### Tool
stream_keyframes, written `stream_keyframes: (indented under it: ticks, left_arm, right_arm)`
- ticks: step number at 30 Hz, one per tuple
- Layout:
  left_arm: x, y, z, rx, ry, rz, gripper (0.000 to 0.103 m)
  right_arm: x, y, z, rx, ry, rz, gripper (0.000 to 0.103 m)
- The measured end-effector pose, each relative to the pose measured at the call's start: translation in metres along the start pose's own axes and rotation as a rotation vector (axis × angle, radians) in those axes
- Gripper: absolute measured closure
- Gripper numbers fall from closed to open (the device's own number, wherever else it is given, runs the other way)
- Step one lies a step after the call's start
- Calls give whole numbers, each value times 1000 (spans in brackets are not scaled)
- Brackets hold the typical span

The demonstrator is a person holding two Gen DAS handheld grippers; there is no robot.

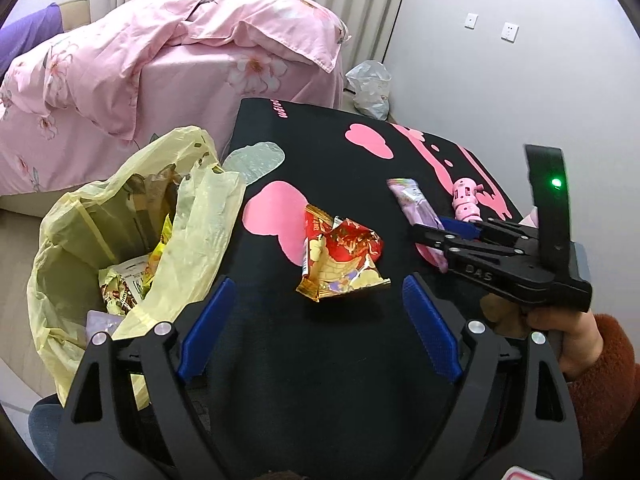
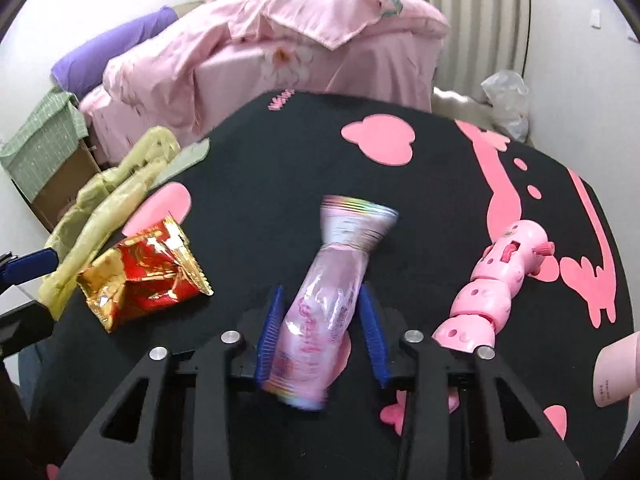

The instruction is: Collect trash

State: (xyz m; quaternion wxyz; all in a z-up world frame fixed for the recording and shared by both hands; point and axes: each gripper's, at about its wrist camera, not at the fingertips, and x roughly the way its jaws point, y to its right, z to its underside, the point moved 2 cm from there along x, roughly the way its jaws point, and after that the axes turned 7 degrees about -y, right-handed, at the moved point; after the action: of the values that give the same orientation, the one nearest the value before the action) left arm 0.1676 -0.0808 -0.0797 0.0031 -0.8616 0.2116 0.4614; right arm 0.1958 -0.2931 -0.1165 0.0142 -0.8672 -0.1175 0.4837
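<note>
A crumpled red-and-gold snack wrapper lies on the black table mat. My left gripper stands open just short of it, nothing between its blue pads. To its left hangs a yellow trash bag, open, with several wrappers inside. A long pink wrapper lies further right. My right gripper is shut on its near half, the pads pinching its sides, and the far end fans out beyond the fingertips.
A pink plastic toy lies right of the pink wrapper. A clear plastic scrap sits at the mat's left edge. Behind are a bed with pink bedding, a clear bag on the floor and a cloth-covered box.
</note>
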Motion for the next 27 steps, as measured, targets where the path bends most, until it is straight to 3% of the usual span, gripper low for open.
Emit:
stream_keyframes:
  ticks: [2, 7, 9, 17, 19, 21, 24, 27]
  left_arm:
    - [1, 0, 0, -3, -2, 1, 21]
    - [5, 2, -1, 30, 4, 27, 21]
    - [9, 4, -2, 62, 0, 44, 13]
    - [39, 16, -14, 181, -79, -44, 10]
    - [45, 21, -16, 186, -89, -84, 18]
    - [52, 20, -19, 168, -112, -76, 34]
    - [53, 12, -20, 110, -125, -75, 50]
    - [36, 7, -21, 64, -88, -20, 56]
  right_arm:
    - [-8, 2, 7, 1, 9, -19, 84]
    - [-42, 11, 33, -14, 56, -7, 87]
    - [-44, 13, 35, -11, 61, -5, 87]
    - [-76, 45, 65, 106, 104, -39, 87]
    - [-77, 47, 69, 118, 105, -48, 87]
    - [-77, 48, 71, 122, 105, -53, 87]
    - [-79, 46, 73, 109, 110, -40, 87]
    - [-84, 48, 76, 113, 123, -43, 87]
